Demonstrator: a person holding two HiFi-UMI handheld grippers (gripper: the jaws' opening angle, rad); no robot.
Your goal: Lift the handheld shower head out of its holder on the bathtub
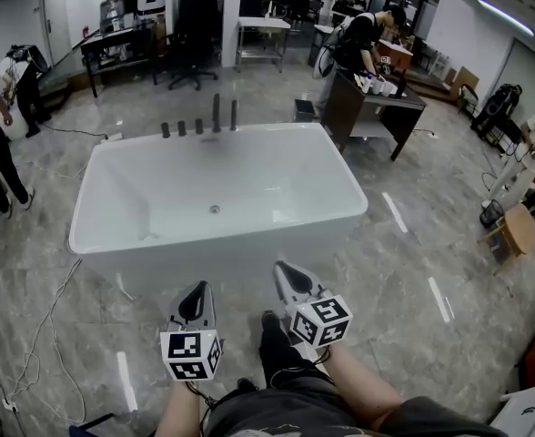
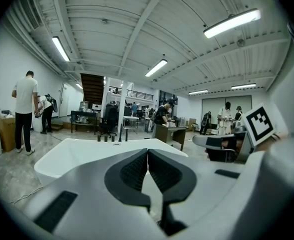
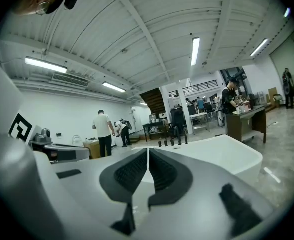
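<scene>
Head view: white bathtub (image 1: 215, 198) mid-floor; row of dark fittings (image 1: 182, 127) on its far rim, w/ two tall posts (image 1: 217, 114) at the right end; shower head is one of those, can't tell which, not lifted; left gripper (image 1: 196, 289) and right gripper (image 1: 282, 268) hang on the near side of the tub, well apart from the fittings; dark desk (image 1: 404, 103) behind on the right, a person bent over it. Left gripper view: jaws clenched together, nothing between; tub beyond them, fittings small at its back edge; right gripper's marker cube (image 2: 261, 124) at far right. Right gripper view: jaws pressed together too, empty; tub rim ahead, fittings past it; two people standing by the wall at left.
</scene>
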